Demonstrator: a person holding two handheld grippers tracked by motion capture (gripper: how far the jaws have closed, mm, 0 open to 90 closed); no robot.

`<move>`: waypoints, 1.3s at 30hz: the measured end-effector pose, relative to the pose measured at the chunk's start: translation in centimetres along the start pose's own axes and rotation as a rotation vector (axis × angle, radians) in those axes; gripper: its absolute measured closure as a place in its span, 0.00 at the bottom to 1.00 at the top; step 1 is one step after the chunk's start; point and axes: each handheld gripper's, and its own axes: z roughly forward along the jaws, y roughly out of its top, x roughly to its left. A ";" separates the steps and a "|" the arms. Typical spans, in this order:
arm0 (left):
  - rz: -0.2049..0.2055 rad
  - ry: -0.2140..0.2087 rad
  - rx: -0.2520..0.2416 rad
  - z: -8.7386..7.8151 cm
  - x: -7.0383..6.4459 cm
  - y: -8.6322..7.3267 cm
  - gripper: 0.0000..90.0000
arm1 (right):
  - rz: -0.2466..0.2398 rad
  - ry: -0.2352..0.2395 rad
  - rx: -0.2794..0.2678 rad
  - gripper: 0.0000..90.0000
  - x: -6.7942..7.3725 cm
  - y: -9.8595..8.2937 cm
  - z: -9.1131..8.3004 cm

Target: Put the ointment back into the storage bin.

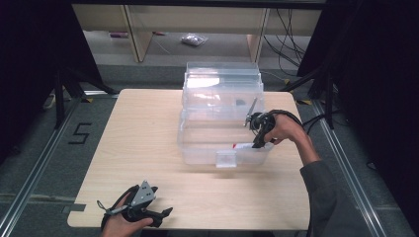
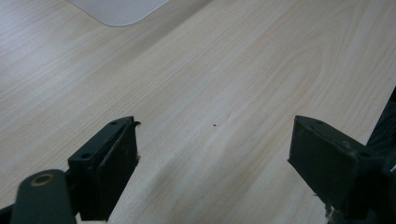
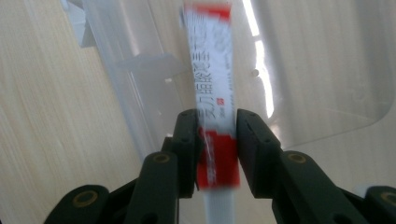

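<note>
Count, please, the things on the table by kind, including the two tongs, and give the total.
Clear plastic box: 1
Red and white tube, held in the right tongs: 1
Tongs, with the left tongs open above bare wood: 2
Total: 4

The left gripper rests low at the near left, jaws spread wide, gripped by the left hand. The right gripper points down at the right, jaws clamped, the right hand above a bent sleeved forearm.
</note>
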 end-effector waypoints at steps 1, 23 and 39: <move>-0.001 0.000 -0.002 0.0 0.0 0.0 0.17 | -0.010 0.000 -0.004 0.73 -0.1 0.0 0.1; 0.010 0.003 0.002 0.0 0.1 0.0 0.17 | 0.042 -0.037 -0.080 0.63 0.3 -0.2 -2.3; 0.006 0.001 0.003 0.0 0.0 0.0 0.17 | 0.058 -0.043 -0.141 0.57 1.9 -1.2 -5.0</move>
